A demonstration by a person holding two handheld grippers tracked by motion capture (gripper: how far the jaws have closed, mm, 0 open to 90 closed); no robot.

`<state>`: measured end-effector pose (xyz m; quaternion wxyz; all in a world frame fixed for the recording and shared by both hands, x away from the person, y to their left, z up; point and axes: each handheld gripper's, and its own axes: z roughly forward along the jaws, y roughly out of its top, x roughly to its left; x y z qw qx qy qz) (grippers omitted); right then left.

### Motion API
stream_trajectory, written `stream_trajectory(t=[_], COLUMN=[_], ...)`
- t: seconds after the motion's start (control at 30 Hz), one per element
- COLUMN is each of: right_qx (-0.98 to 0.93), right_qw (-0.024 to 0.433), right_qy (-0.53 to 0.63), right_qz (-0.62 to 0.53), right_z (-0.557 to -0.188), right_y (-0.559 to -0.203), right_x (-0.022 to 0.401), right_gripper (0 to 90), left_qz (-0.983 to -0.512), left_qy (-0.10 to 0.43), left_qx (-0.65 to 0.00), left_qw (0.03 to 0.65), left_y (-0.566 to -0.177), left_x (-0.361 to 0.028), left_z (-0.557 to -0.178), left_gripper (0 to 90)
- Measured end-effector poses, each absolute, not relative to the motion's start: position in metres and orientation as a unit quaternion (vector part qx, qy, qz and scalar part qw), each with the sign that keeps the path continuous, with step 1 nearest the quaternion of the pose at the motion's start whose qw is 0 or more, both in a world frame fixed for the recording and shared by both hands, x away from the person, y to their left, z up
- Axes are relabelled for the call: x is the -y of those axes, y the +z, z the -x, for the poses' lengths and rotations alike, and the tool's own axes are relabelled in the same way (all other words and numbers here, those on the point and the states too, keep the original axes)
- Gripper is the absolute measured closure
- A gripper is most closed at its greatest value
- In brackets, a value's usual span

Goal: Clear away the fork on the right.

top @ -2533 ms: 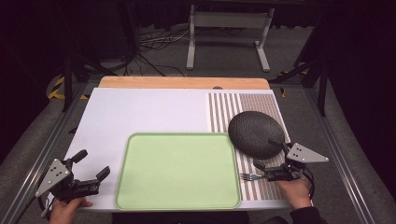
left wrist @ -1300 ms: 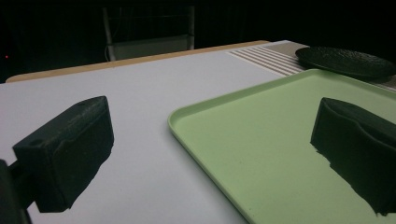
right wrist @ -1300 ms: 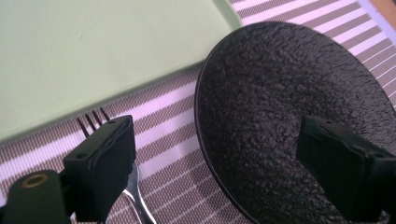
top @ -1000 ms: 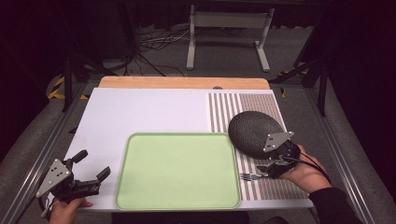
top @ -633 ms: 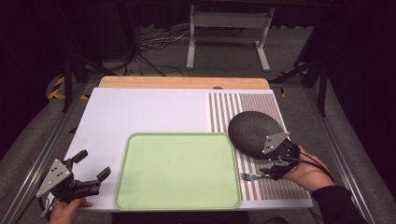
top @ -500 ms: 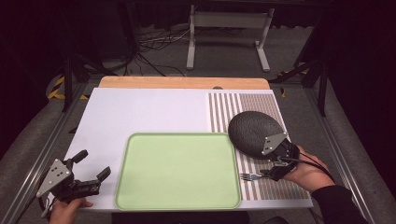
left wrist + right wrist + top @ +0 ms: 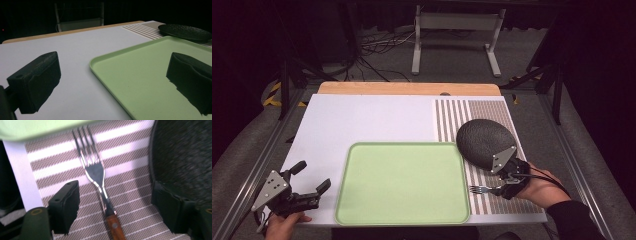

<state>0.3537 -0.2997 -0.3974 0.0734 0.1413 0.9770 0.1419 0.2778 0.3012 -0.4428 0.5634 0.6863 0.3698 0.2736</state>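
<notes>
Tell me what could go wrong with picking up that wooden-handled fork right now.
The right tongs have just been closing, with the wooden-handled metal fork between the jaws, not yet pinched. It lies flat on the striped woven placemat, so the jaws might skid over the thin neck. The dark textured round plate sits right beside one jaw and could get nudged. The fork's tines point at the light green plastic tray, which could catch them.
</notes>
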Motion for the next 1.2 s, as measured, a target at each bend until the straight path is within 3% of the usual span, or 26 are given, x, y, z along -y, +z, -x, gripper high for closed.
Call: stream_trajectory(t=[0.4, 0.9, 1.2], right_qx=[-0.988, -0.996, -0.998], right_qw=[0.035, 0.035, 0.025], right_qy=[0.095, 0.04, 0.039], right_qz=[-0.12, -0.071, -0.048], right_z=[-0.356, -0.358, -0.359], right_y=[-0.406, -0.412, -0.413], right_x=[0.307, 0.311, 0.311], right_gripper=[49.4, 72.6, 77.5], left_qz=[-0.686, -0.686, -0.686], left_qy=[0.272, 0.272, 0.273], left_qx=[-0.371, -0.372, -0.371], left_qw=[0.563, 0.563, 0.563], left_y=[-0.443, -0.443, -0.443], left_x=[-0.302, -0.301, -0.301], left_z=[-0.278, -0.278, -0.278], left_gripper=[0.1, 0.1, 0.1])
